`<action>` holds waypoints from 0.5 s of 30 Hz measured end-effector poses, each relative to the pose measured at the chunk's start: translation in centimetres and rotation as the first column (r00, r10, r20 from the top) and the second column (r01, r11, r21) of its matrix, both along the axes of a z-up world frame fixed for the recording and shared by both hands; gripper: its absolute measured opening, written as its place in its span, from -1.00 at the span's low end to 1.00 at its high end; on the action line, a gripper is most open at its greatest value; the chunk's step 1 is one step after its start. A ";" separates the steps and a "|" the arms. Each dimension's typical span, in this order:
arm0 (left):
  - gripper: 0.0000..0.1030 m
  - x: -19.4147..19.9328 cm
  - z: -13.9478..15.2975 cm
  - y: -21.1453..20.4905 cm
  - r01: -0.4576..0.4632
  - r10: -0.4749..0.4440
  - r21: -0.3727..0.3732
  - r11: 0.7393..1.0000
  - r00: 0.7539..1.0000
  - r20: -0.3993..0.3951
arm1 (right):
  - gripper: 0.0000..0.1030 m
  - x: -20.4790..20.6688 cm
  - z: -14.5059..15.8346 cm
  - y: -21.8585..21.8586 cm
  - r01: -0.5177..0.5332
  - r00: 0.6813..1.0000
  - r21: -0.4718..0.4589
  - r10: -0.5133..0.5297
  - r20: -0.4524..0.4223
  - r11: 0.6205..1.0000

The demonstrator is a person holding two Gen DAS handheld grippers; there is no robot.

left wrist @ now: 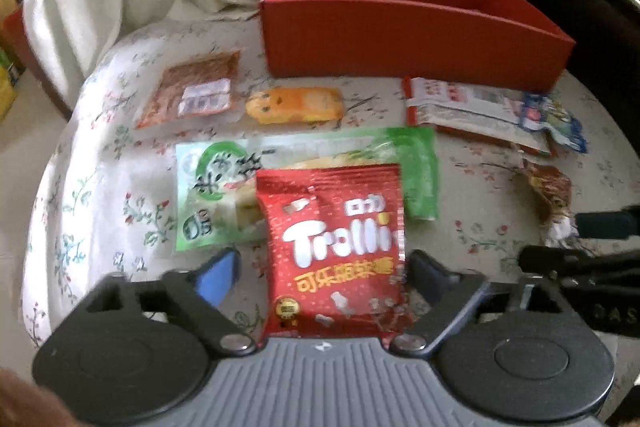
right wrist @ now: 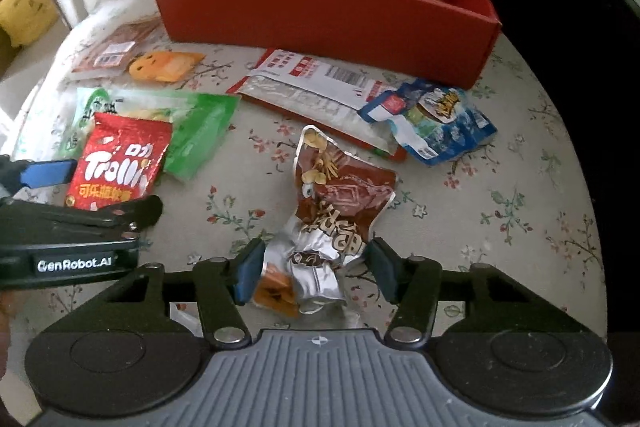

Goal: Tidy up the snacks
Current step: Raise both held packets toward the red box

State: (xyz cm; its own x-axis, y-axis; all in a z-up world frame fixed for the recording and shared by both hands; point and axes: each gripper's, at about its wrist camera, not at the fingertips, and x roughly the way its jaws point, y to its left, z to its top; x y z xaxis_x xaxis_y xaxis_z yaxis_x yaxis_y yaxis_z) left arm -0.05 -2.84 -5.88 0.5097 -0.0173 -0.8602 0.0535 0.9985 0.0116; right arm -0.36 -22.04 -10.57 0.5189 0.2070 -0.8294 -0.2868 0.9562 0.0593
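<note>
Left wrist view: the left hand-held gripper [left wrist: 320, 267] stands fairly wide over a red Trolli gummy packet [left wrist: 334, 247] that lies flat between its blue-padded fingers [left wrist: 218, 273]. The right pad looks to be at the packet's edge, while the left pad stands clear of it, so the packet does not look gripped. The packet overlaps a green-and-white plastic snack bag [left wrist: 304, 183] on the floral-cloth desk [left wrist: 100, 195]. Beyond lie a brown flat packet with a white label [left wrist: 192, 89], a small orange snack with a printed face [left wrist: 294, 105], and a long red-and-white sachet [left wrist: 472, 107]. A long red cardboard box [left wrist: 400, 31] sits at the far edge, its visible interior bare from this angle.

Right wrist view: the right hand-held gripper [right wrist: 314, 271] has drawn in on a crumpled brown-and-silver foil snack pouch [right wrist: 332, 215], both pads pressing its lower sides, with the pouch on the cloth. A blue crinkled packet [right wrist: 436, 123] lies on the end of the long sachet, near the box. Inside the red box something reddish shows at its right end; I cannot tell what it is.

The sorting looks barely begun: at most one item is boxed, and seven packets remain on the desk, two of them about to be lifted.
</note>
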 end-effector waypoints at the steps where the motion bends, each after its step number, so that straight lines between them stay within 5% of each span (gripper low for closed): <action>1: 0.12 -0.2 0.3 -0.2 0.011 -0.011 0.008 1.000 1.000 0.014 | 0.22 -0.1 0.0 0.1 0.000 1.000 -0.009 0.000 0.006 1.000; 15: -0.03 -0.1 2.6 0.3 0.026 -0.022 -0.055 0.998 0.997 0.075 | 0.20 0.1 1.0 -1.0 0.041 0.998 0.047 -0.043 0.043 0.998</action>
State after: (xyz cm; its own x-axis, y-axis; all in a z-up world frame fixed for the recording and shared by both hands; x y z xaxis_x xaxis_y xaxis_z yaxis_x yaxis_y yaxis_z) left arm -0.11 -2.54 -3.29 0.5712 -0.0774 -0.8171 0.0787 0.9961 -0.0393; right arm -0.28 -23.04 -9.59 0.5635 0.2219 -0.7958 -0.2501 0.9639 0.0916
